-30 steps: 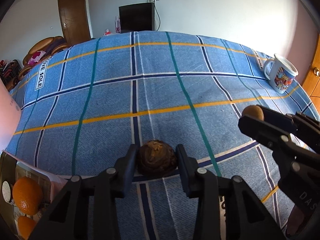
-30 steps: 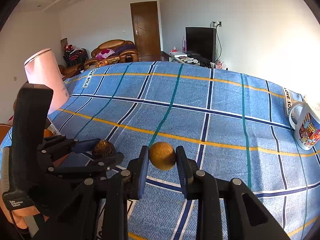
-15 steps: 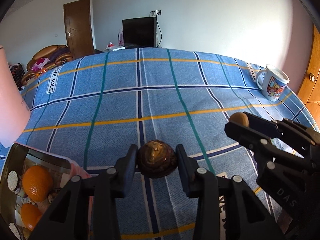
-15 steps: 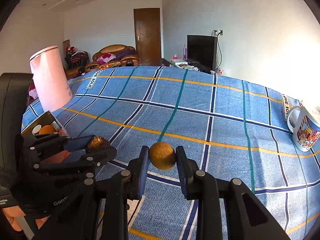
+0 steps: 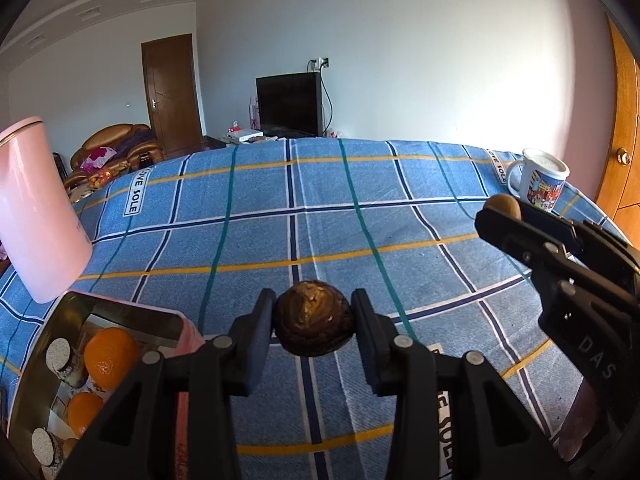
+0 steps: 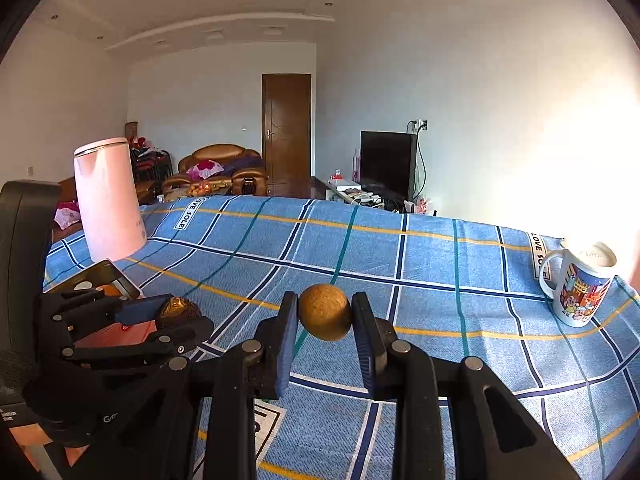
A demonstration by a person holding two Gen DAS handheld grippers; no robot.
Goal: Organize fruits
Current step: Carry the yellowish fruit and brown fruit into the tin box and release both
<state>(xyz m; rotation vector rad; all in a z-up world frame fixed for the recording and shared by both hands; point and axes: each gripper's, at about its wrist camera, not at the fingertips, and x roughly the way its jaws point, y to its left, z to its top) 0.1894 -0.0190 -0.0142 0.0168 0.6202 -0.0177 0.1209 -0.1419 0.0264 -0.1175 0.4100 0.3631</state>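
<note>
The left gripper (image 5: 314, 322) is clamping a dark, wrinkled brown fruit (image 5: 313, 322) between its pads, and the right gripper (image 6: 325, 318) is pinching a smaller, smooth tan fruit (image 6: 325, 317); both fruits are being carried clear of the blue checked cloth (image 5: 360, 216). Compared with a second ago, both tools are riding higher and tilting up, so the far wall and ceiling are filling more of each view, and the metal tin (image 5: 60, 320) at the lower left of the left view is showing more of its inside, with an orange (image 5: 111, 356) and a second orange (image 5: 82, 416) lying in it. That is suggesting the pickup is done and the carry toward the tin is under way, though neither fruit is over it yet. Just behind the tin a pink container (image 5: 38, 208) is standing, and far to the right a printed mug (image 5: 538, 184). The tin is being cut off by the frame edge, the small round pale things inside it are hard to identify, and the person's hands are hidden.
</note>
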